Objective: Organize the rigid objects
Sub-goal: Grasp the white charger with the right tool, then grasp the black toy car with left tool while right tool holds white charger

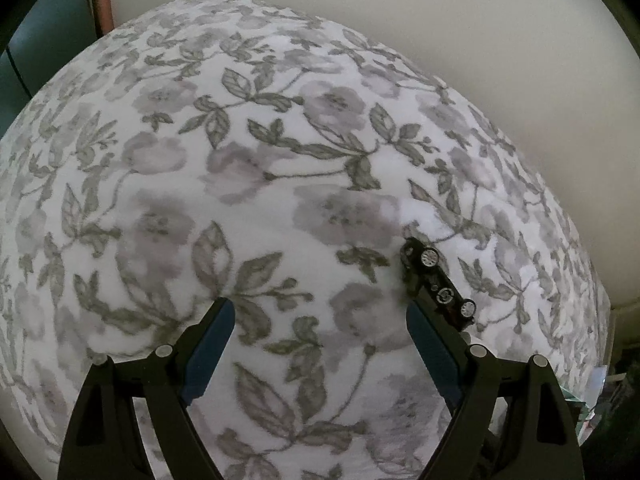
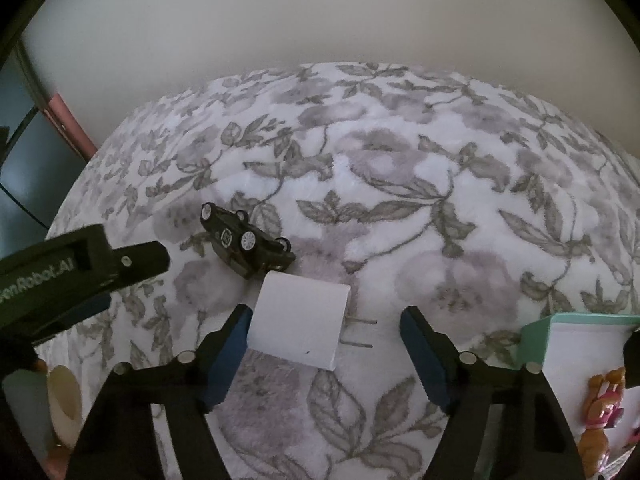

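Observation:
A black toy car lies on its side on the floral blanket, wheels showing. It also shows in the left wrist view, just outside the right finger of my open, empty left gripper. A white plug adapter with two metal prongs lies between the fingers of my open right gripper, close to the left finger. The left gripper's body shows at the left of the right wrist view.
A mint-green box with a white inside stands at the right edge, with small toy figures in it. A pale cup-like object sits at the lower left. A plain wall runs behind the blanket.

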`<state>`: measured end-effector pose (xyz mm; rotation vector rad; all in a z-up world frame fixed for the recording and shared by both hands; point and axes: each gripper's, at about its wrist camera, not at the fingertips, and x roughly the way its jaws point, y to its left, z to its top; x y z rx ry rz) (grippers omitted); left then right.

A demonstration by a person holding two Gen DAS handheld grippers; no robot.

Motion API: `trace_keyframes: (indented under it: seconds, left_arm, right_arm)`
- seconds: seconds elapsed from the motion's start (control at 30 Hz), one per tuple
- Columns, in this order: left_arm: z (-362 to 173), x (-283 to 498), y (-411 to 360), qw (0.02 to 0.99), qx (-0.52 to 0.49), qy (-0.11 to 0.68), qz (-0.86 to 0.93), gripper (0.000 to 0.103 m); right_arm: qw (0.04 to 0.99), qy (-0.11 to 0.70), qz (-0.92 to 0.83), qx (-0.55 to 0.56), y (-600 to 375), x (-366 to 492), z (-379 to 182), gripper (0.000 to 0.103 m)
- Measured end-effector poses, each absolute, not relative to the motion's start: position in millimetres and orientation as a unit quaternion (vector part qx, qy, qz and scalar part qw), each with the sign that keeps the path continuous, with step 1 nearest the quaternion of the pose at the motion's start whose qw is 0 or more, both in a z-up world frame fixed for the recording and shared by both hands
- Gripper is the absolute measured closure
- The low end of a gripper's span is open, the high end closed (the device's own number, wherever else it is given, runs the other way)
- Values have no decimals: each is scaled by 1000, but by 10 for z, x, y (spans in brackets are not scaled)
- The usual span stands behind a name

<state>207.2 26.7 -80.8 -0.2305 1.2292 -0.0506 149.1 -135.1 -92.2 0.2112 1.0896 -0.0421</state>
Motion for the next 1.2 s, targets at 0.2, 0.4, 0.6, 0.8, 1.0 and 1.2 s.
trace_keyframes:
  seconds: [0.2,0.4,0.6,0.8,1.0,1.2]
  left_arm:
    - [-843,2079,124,807,-112,578,-46,15]
    - [-883,2094,39,801,-118,583,-62,15]
    - [-903,2110,53,800,-120,585,-60,15]
    - [-914,2105,80,798,-120,587,-56,15]
    - [-914,2091,70,798,-117,588,-55,15]
    - [-938,2093,55,798,-115,589,-53,15]
  right_arm:
    - [855,511,-23,84,-1388,1486,-863,31]
    - [857,509,-17,84,-1446,1455,-820,41]
    - [851,517,-8,94,-1437,1471,-897,41]
    - [852,518,-15,70,-1360,1478,-957,41]
    - [857,512,-21,55,-1337,1495,-969,40]
    - [861,506,-23,43,-1312,1530,-979,40]
